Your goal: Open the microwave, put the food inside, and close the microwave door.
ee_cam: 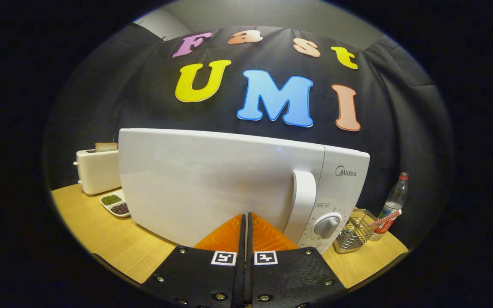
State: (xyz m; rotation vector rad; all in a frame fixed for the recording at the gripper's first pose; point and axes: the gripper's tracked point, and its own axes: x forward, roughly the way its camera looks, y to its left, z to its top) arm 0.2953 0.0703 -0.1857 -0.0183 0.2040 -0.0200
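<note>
A white microwave (212,179) stands on the wooden table, its door swung almost flush with the body. The door's white vertical handle (303,201) is just right of my fingertips. My gripper (245,216) is shut, fingers pressed together with nothing between them, and the tips rest against the lower part of the door face. A round dial (327,226) sits on the control panel to the right of the handle. The microwave's inside is hidden behind the door.
A white toaster (96,171) with a bread slice (106,146) stands left of the microwave. A divided dish of green and dark grains (116,204) lies before it. On the right are a wire basket (355,233) and a plastic bottle (394,203).
</note>
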